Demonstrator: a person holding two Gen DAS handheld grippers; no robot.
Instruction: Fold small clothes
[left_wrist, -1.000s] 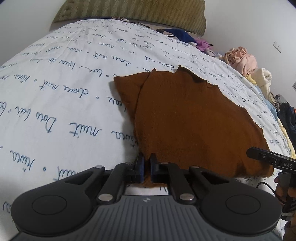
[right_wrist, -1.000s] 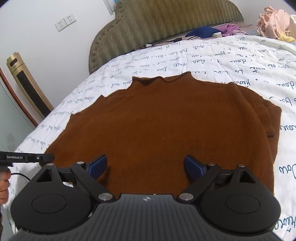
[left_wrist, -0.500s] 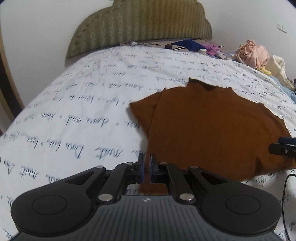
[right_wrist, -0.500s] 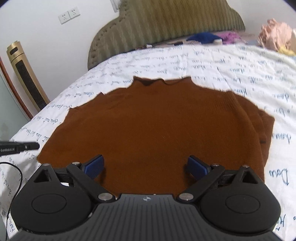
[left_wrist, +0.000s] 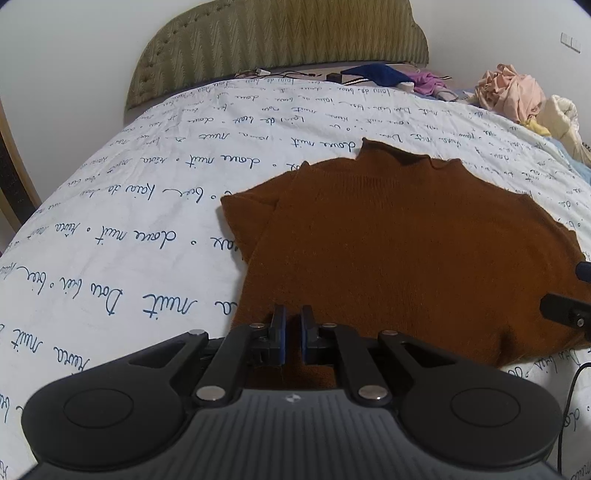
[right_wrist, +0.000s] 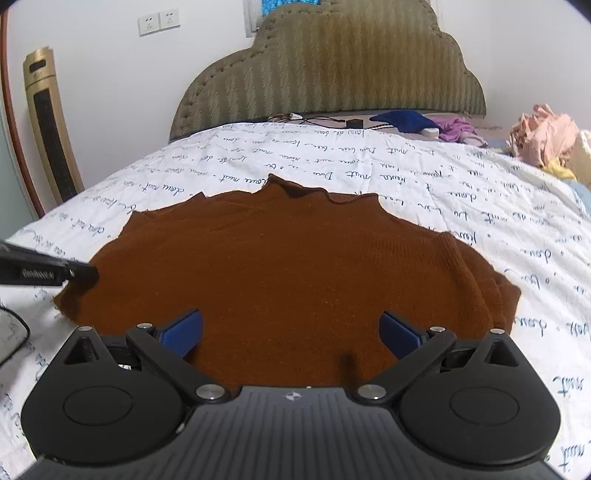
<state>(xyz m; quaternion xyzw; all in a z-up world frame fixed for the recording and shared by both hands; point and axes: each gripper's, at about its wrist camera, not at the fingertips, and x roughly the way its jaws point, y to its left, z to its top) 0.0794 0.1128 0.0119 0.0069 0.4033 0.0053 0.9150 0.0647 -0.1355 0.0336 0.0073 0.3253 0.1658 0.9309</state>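
Observation:
A brown knit sweater (left_wrist: 399, 251) lies flat on the bed, collar toward the headboard, sleeves folded in at both sides. It also shows in the right wrist view (right_wrist: 291, 273). My left gripper (left_wrist: 291, 332) is shut on the sweater's near hem at its left corner. My right gripper (right_wrist: 291, 332) is open, its blue pads spread over the near hem on the sweater's right part, holding nothing. The left gripper's body shows at the left edge of the right wrist view (right_wrist: 44, 271).
The bed has a white sheet (left_wrist: 110, 236) printed with blue script and an olive padded headboard (right_wrist: 332, 74). Loose clothes are piled at the far right (right_wrist: 546, 136) and by the headboard (right_wrist: 406, 122). A gold tower unit (right_wrist: 48, 122) stands left of the bed.
Both wrist views have tilted up and drawn back toward the near hem. The left gripper stays shut on the hem; the right stays open.

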